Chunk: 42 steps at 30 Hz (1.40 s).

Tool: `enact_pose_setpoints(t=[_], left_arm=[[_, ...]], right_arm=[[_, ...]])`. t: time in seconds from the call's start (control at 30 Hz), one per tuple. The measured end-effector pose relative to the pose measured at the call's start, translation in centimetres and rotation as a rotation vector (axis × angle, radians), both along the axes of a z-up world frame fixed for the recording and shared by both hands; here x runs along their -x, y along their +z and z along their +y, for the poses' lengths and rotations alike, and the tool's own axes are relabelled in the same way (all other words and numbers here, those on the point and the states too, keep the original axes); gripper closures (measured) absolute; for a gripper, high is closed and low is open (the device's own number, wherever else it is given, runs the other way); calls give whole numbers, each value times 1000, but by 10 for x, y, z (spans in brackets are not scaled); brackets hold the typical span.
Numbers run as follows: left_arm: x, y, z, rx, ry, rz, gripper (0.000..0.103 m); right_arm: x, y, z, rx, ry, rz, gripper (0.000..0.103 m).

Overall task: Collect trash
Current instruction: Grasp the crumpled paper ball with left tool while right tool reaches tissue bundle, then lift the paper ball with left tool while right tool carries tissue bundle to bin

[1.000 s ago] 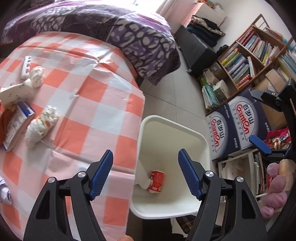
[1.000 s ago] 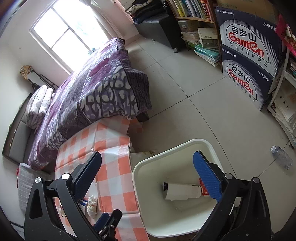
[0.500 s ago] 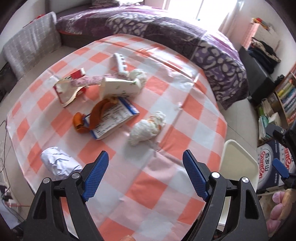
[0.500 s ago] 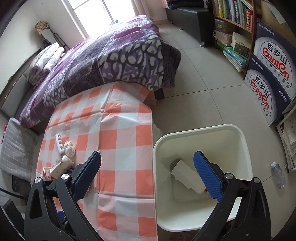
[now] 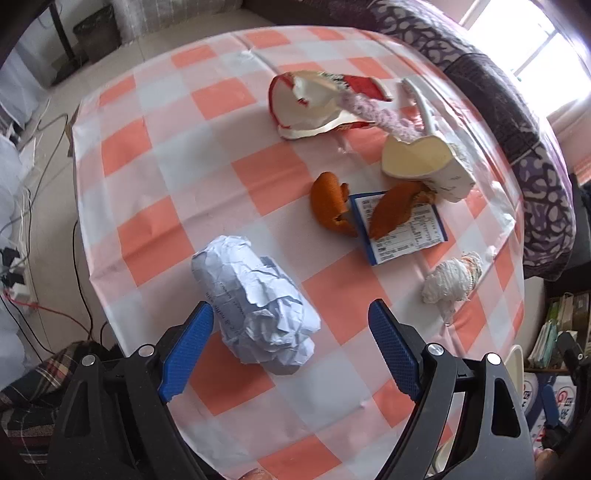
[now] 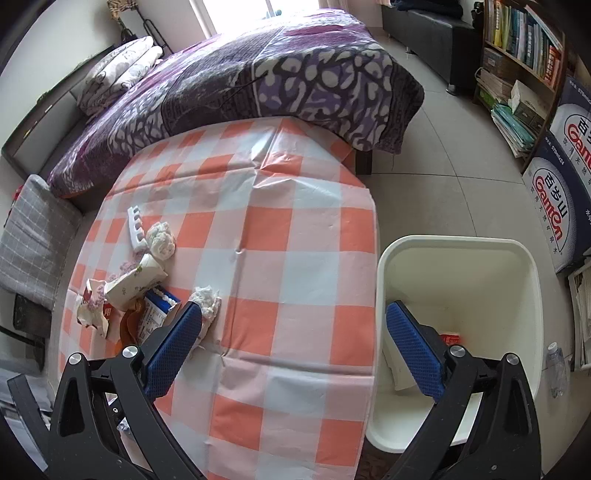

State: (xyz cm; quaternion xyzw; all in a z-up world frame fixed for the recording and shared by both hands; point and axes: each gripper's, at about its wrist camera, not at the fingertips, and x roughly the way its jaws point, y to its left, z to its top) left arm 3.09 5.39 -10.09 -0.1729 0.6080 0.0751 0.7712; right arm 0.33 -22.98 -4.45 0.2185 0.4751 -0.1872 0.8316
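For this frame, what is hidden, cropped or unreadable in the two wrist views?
- Bin contents, right wrist view: the right tool and its arm cover most of the floor; only a red scrap shows.
- Crumpled paper ball, left wrist view: printed text too small to read.
- Bin, left wrist view: only a sliver beside the left tool.
- Label, left wrist view: orange peel overlaps it; print unreadable.

Pale grey tiled floor (image 6: pixel 436 147), crossed by thin grout lines. Low bed under a purple patterned quilt (image 6: pixel 258 74), with pillows (image 6: pixel 118 70) stacked at its head. Bright window (image 6: pixel 236 7) behind, overexposed, casting daylight across the quilt. Wooden bookshelf (image 6: pixel 524 59) packed with books along the right wall, printed cardboard boxes (image 6: pixel 557 195) just beside it. Grey checked cushion (image 6: pixel 29 232) at the left. Tangled cables (image 5: pixel 22 229) on the floor.
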Motion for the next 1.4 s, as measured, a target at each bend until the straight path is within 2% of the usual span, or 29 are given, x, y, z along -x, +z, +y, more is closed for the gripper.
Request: enact_pose_setpoints(t=[0.13,0.27,0.33,0.37,0.4,0.5,0.7,0.83,1.03,1.07,1.1,1.13,1.17,1.27,1.4], left_arm=[[-2,-17,10,67,16,88,20],[-5,-26,14,100,4,129,22],[-5,-29,16,109,-7,138,35],[-5,-30,17,112,-13,145,37],[-6,-30,18,114,-17,142,43],[-7,-27,18,132,-43,132,47],[-12,-14,34,195,-80,92,49],[-14,10,42,174,-85,6,49],[-18,35,54,126,-85,-91,49],[-19,36,56,123,-85,-96,49],[-19,37,57,120,-86,-100,49],[-19,39,58,116,-88,-104,49],[-20,40,58,111,-90,-110,49],[-22,43,52,94,-102,-134,49],[-20,58,51,50,-114,-205,49]], right_arm=[[-11,-15,15,-42,28,36,7],[-22,-32,30,-99,33,65,7],[-30,-41,37,-116,32,78,7],[-33,-45,40,-122,32,85,7],[-36,-49,44,-129,31,91,7],[-46,-60,53,-149,34,100,7],[-62,-70,72,-153,58,84,8],[-72,-73,80,-132,76,79,12],[-84,-82,93,-108,133,83,27],[-85,-82,95,-90,150,85,33],[-88,-84,97,-77,167,87,48],[-89,-85,98,-67,180,94,59],[-89,-86,99,-62,190,93,64],[-86,-80,96,-90,199,53,67],[-79,-58,92,-112,203,-27,67]])
